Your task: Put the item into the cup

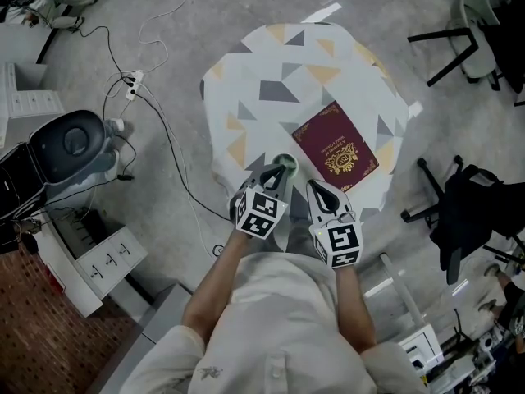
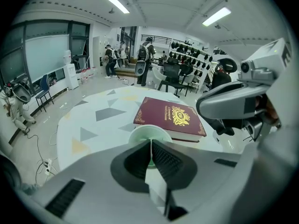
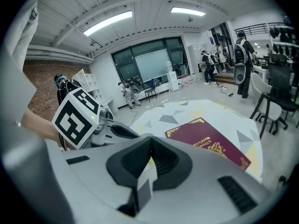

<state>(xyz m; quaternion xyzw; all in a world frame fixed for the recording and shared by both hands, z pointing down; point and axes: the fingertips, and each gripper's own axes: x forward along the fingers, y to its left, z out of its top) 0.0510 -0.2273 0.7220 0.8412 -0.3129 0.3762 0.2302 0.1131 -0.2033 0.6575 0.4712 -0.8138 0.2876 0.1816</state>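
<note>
Hovering over the tabletop's near edge, left gripper and right gripper both show jaws pressed together on nothing visible, the pale green cup straight ahead of the left's tips, beside the maroon book.

A triangle-patterned round table, maroon book and pale green cup on it.

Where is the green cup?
Head view: the pale green cup sits near the patterned table's near edge, just left of the maroon hardcover book, directly ahead of the left tool.
</note>
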